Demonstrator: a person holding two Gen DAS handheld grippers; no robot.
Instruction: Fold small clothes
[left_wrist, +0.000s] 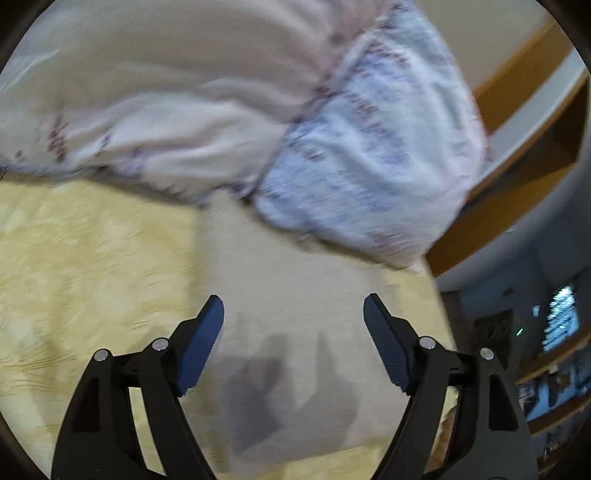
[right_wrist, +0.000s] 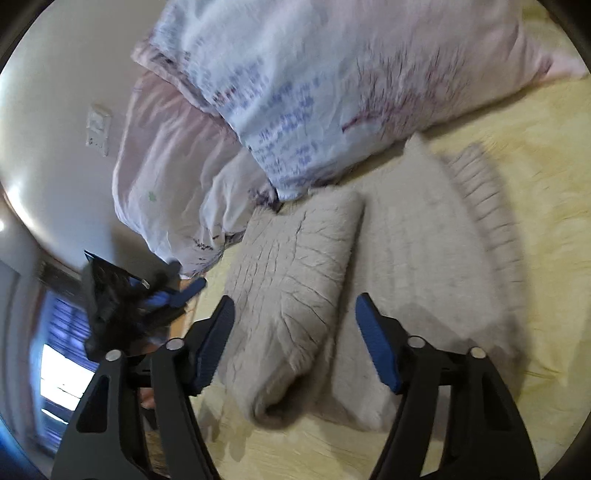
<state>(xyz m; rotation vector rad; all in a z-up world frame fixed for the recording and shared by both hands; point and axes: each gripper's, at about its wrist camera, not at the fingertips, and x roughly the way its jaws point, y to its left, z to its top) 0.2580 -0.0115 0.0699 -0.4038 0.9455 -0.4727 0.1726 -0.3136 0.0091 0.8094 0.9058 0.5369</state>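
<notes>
While my left gripper (left_wrist: 293, 314) hangs above the bed with its blue-padded fingers spread wide and nothing between them, I can see the beige knit garment (left_wrist: 295, 280) lying flat on the yellow bedspread (left_wrist: 92, 258), right below the tips. My right gripper (right_wrist: 295, 314) is wide apart too, empty, hovering over the same beige knit garment (right_wrist: 424, 258). From this side one part of it is folded over into a thick roll (right_wrist: 291, 288), lying along the flatter part, and a ribbed edge (right_wrist: 480, 192) shows at the far side. A pink and blue floral duvet (right_wrist: 295, 92) is bunched just beyond the garment, touching its far end.
</notes>
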